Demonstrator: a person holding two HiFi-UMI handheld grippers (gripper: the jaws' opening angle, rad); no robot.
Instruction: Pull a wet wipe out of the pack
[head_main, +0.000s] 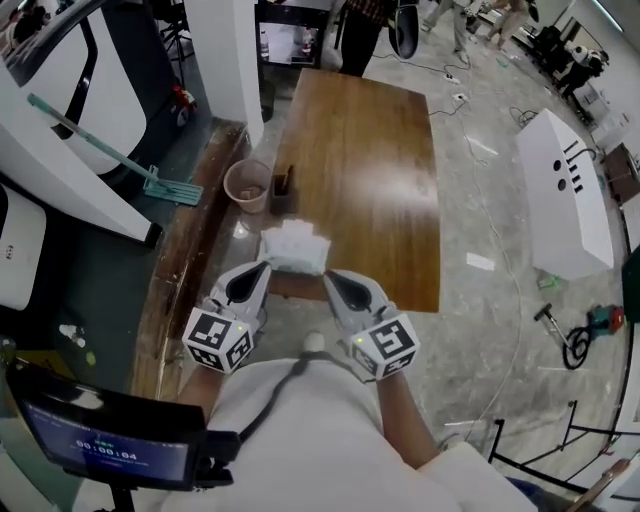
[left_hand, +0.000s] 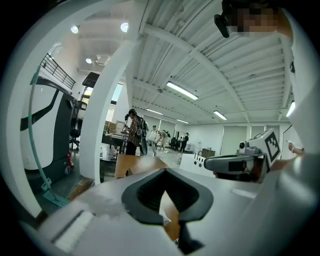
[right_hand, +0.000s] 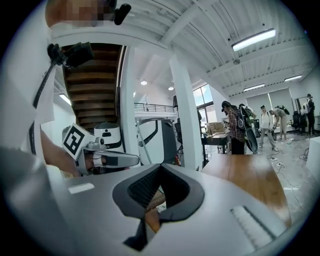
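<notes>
**Flanking the pack, nothing gripped**

Down at the near edge of the wooden table (head_main: 370, 170), by its left corner: the white wet wipe pack (head_main: 293, 248). Left gripper (head_main: 258, 272) and right gripper (head_main: 333, 280) just beside its near corners (contact too close to call). Fingers pressed together on both, pinching nothing. Just off the left edge, a round tan container (head_main: 247, 183).
</notes>
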